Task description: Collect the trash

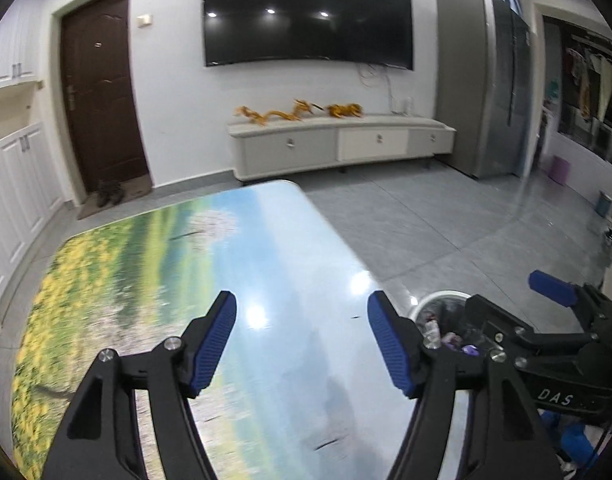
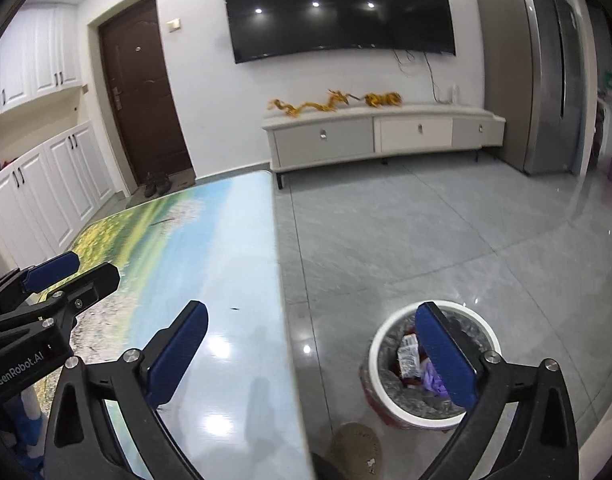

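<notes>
Round white bin (image 2: 390,396) (crinkled liner) beside glossy table (image 2: 241,264) — both claws empty.

Wall television (image 2: 338,8) above low cabinet (image 2: 382,136), grey tiled floor (image 2: 426,232)

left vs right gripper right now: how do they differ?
The right gripper stands wider open than the left gripper. The left gripper hangs over the scenic-print table; the right gripper straddles the table edge, its right finger over the white trash bin. Both are empty, with blue pads.
</notes>
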Demonstrator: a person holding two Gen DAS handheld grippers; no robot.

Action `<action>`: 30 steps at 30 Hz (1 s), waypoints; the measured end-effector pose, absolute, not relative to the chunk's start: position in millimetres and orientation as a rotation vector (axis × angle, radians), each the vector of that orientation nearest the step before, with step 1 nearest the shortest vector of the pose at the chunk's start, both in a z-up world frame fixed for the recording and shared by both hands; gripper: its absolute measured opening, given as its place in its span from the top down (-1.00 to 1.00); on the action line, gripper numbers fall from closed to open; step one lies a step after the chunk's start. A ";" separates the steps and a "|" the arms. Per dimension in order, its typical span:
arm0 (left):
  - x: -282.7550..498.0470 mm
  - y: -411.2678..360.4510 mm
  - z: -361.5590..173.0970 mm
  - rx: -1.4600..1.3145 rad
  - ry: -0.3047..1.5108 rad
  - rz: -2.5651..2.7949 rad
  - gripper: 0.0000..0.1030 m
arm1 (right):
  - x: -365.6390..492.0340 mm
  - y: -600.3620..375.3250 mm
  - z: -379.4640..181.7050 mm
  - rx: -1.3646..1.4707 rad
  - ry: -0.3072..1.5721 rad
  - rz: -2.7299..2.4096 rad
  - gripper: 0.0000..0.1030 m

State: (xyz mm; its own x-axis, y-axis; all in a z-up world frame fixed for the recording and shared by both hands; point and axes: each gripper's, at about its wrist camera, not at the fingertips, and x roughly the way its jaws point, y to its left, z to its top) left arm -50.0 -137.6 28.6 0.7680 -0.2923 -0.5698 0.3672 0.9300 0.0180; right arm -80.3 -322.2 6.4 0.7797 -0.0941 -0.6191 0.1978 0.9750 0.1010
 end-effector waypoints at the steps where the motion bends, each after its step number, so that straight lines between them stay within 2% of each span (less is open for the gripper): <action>1: -52.4 -129.8 29.1 0.123 0.589 -0.344 -0.31 | -81.1 -316.5 8.1 0.156 0.652 -0.159 -0.99; 9: -62.0 -97.6 26.3 0.107 0.569 -0.260 -0.45 | -89.3 -292.6 16.2 0.110 0.615 -0.205 -0.99; 30: -70.1 -110.8 21.6 0.112 0.526 -0.217 -0.45 | -100.0 -301.6 8.8 0.085 0.588 -0.290 -0.99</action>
